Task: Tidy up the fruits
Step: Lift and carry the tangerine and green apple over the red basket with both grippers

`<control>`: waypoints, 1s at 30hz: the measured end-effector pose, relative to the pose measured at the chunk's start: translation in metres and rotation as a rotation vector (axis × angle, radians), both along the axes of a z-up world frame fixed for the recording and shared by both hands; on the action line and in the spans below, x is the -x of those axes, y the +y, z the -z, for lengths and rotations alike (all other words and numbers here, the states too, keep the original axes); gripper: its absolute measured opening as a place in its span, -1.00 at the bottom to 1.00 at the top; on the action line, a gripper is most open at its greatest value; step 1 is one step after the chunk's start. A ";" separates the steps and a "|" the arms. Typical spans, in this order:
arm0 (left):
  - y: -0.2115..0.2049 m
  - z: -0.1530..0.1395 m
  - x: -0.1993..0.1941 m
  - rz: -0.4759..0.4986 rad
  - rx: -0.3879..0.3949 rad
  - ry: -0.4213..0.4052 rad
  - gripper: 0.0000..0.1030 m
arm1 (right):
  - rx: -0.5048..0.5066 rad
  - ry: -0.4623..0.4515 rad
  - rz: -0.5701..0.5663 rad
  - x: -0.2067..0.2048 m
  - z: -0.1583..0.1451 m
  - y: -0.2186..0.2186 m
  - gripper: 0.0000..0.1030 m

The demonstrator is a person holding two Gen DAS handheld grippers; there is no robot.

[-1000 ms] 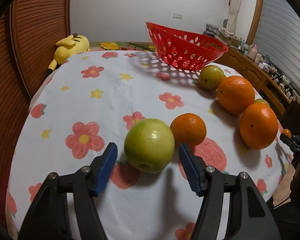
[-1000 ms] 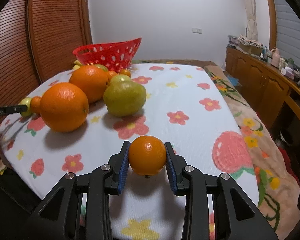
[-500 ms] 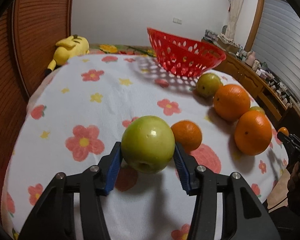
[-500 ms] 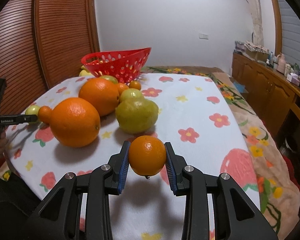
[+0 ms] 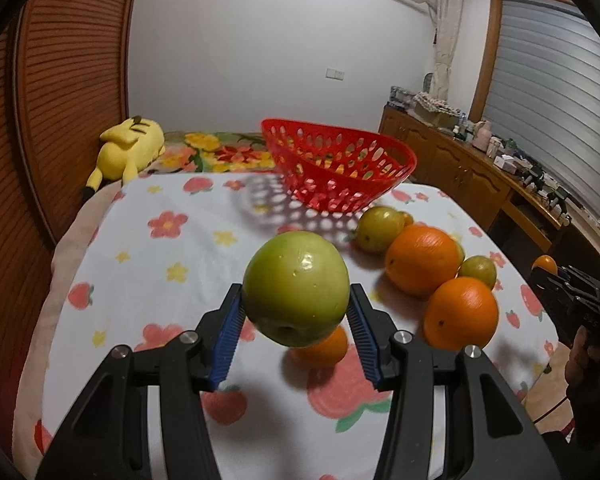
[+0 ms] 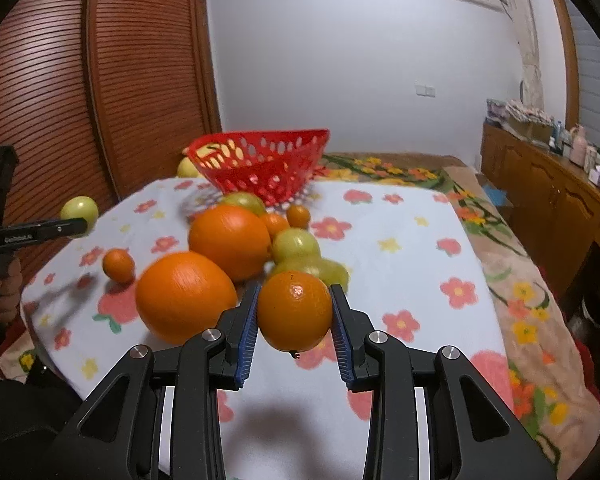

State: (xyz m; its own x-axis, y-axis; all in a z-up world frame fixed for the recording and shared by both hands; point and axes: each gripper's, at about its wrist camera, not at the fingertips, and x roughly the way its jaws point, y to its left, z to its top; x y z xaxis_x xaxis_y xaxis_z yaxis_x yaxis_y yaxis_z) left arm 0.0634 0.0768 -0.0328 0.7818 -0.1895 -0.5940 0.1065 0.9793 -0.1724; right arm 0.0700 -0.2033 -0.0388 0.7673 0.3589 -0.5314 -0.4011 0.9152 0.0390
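Green apple point(image 5: 296, 288) is pinched in your left gripper point(image 5: 296, 322), a small orange point(image 6: 294, 311) in your right gripper point(image 6: 294, 330), both above the tablecloth point(image 5: 204, 256). Carry them level to the far red basket point(image 5: 336, 168), keeping clear of the loose fruit.

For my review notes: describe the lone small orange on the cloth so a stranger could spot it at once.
In the right wrist view, start at the red basket at the far end of the floral tablecloth and come toward the camera, past the fruit cluster. The small orange lies alone on the cloth, left of the nearest big orange. It is far smaller than that fruit and touches no other.
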 end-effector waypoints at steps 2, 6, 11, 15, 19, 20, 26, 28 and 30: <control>-0.004 -0.006 -0.002 0.010 -0.005 -0.011 -0.03 | 0.000 -0.010 -0.014 -0.002 -0.007 0.005 -0.36; -0.011 -0.014 -0.011 0.030 -0.014 -0.027 -0.03 | 0.006 -0.022 -0.043 -0.009 -0.019 0.014 -0.36; -0.021 -0.027 -0.034 0.059 -0.030 -0.049 -0.03 | 0.037 -0.049 -0.084 -0.024 -0.036 0.030 -0.36; -0.029 -0.033 -0.058 0.083 -0.050 -0.050 -0.03 | 0.051 -0.056 -0.118 -0.044 -0.047 0.041 -0.36; -0.038 -0.036 -0.090 0.105 -0.068 -0.043 -0.03 | 0.071 -0.068 -0.144 -0.070 -0.053 0.051 -0.36; -0.039 -0.036 -0.097 0.109 -0.069 -0.038 -0.03 | 0.072 -0.067 -0.147 -0.077 -0.054 0.053 -0.36; -0.051 -0.039 -0.145 0.133 -0.070 -0.017 -0.03 | 0.081 -0.067 -0.168 -0.122 -0.062 0.061 -0.36; -0.057 -0.040 -0.160 0.148 -0.076 -0.010 -0.03 | 0.083 -0.070 -0.179 -0.136 -0.066 0.064 -0.36; -0.061 -0.039 -0.173 0.154 -0.090 0.003 -0.03 | 0.089 -0.068 -0.193 -0.151 -0.068 0.068 -0.36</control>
